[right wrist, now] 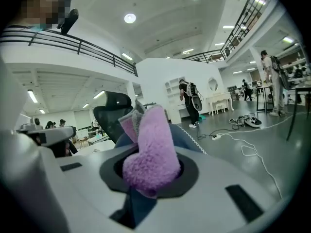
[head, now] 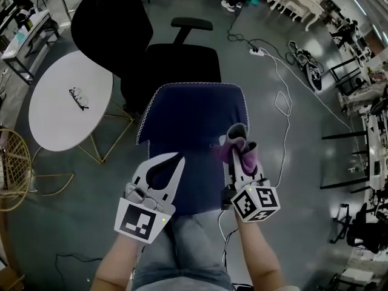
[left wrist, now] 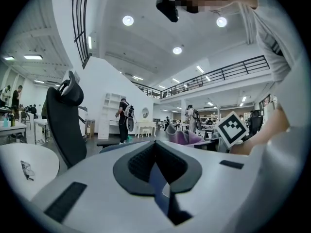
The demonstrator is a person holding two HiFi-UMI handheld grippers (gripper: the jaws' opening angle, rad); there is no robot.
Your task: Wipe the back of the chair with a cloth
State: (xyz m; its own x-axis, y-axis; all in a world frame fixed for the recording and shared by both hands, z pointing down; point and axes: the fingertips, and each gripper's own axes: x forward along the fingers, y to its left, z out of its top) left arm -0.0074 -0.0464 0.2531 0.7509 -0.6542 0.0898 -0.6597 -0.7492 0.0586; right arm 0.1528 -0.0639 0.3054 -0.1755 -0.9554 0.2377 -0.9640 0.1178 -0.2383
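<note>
A dark blue chair back (head: 194, 126) with a white stitched edge stands right in front of me, seen from above. My right gripper (head: 241, 153) is shut on a purple and grey cloth (head: 237, 145), which sticks up past the jaws at the chair back's right edge. The right gripper view has the fluffy cloth (right wrist: 148, 154) filling the jaws, with the blue chair back (right wrist: 187, 139) behind. My left gripper (head: 179, 159) hovers over the lower left of the chair back, its tips together and nothing held. Blue fabric (left wrist: 158, 186) shows below the jaws in the left gripper view.
A black office chair (head: 182, 59) stands just beyond the blue one. At the left is a round white table (head: 54, 117) with glasses (head: 79, 97) on it, and a wicker chair (head: 12, 168). A white cable (head: 282, 102) and power strip (head: 257, 52) lie on the floor at right.
</note>
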